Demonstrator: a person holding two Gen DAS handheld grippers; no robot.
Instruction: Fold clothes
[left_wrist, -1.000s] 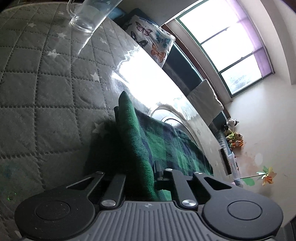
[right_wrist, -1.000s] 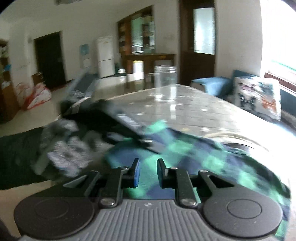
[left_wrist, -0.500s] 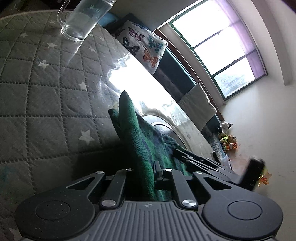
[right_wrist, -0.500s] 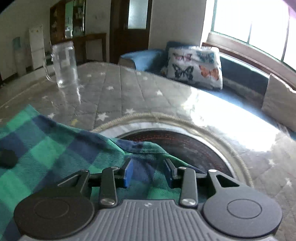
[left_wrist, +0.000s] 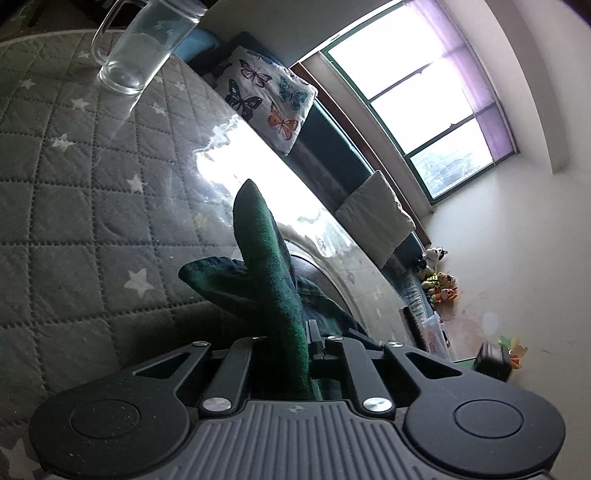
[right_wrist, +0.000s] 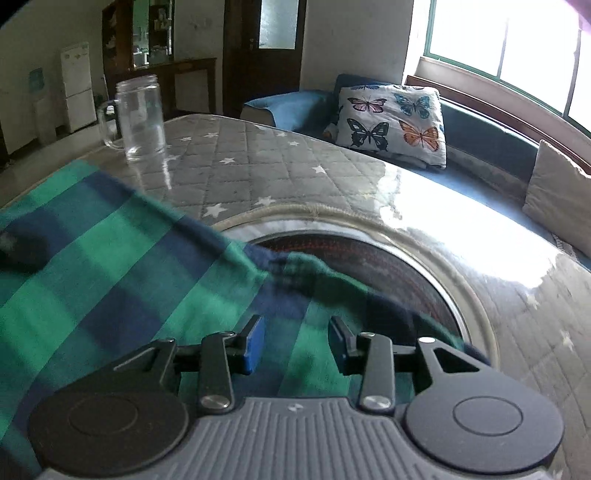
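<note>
A green and dark blue checked garment (right_wrist: 122, 266) lies spread over the quilted, glass-topped table (right_wrist: 258, 166). In the left wrist view, a fold of the same garment (left_wrist: 266, 258) rises steeply from between the fingers of my left gripper (left_wrist: 291, 339), which is shut on it. My right gripper (right_wrist: 295, 343) hovers just above the cloth near its edge. Its blue-padded fingers (right_wrist: 255, 343) stand apart with nothing pinched between them. The garment's far edge drapes onto a round inset (right_wrist: 388, 266) in the table.
A clear glass mug (right_wrist: 138, 118) stands at the table's far left. A butterfly-print cushion (right_wrist: 395, 122) and a beige cushion (right_wrist: 554, 199) rest on the bench under the window. The other gripper (left_wrist: 495, 363) shows blurred at the right of the left wrist view.
My right gripper has swung from the person's side toward the window and its fingers have spread wider. The left gripper has lifted its fold of cloth higher and steeper.
</note>
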